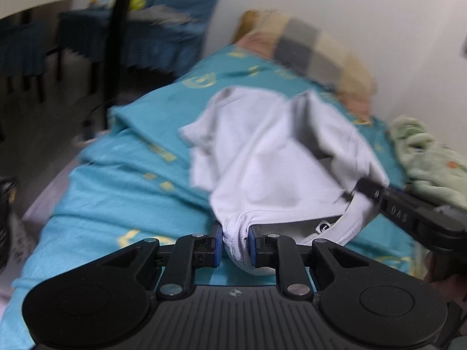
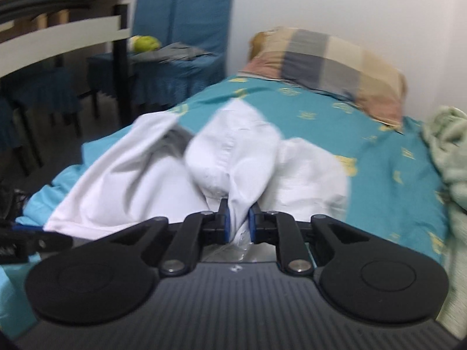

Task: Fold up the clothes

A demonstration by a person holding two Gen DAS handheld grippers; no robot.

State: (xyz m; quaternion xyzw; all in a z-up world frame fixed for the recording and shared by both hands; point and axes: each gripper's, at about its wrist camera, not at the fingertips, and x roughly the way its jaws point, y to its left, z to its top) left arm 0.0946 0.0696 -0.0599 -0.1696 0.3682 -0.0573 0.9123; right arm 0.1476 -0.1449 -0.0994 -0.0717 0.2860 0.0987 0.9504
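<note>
A white T-shirt point(image 1: 262, 151) hangs bunched over the teal bedsheet point(image 1: 122, 180). My left gripper point(image 1: 235, 243) is shut on the shirt's collar edge. The right gripper point(image 1: 368, 189) comes in from the right in the left wrist view and pinches the shirt's other shoulder. In the right wrist view the right gripper point(image 2: 238, 224) is shut on a fold of the white T-shirt point(image 2: 233, 157), which is lifted and spread over the bedsheet point(image 2: 364, 157). The left gripper's tip point(image 2: 41, 243) shows at the left edge.
A checked pillow point(image 2: 327, 64) lies at the head of the bed by the white wall. A pale green blanket point(image 2: 449, 157) is heaped on the right. Blue-covered chairs point(image 2: 186, 38) and a table point(image 2: 58, 38) stand left of the bed.
</note>
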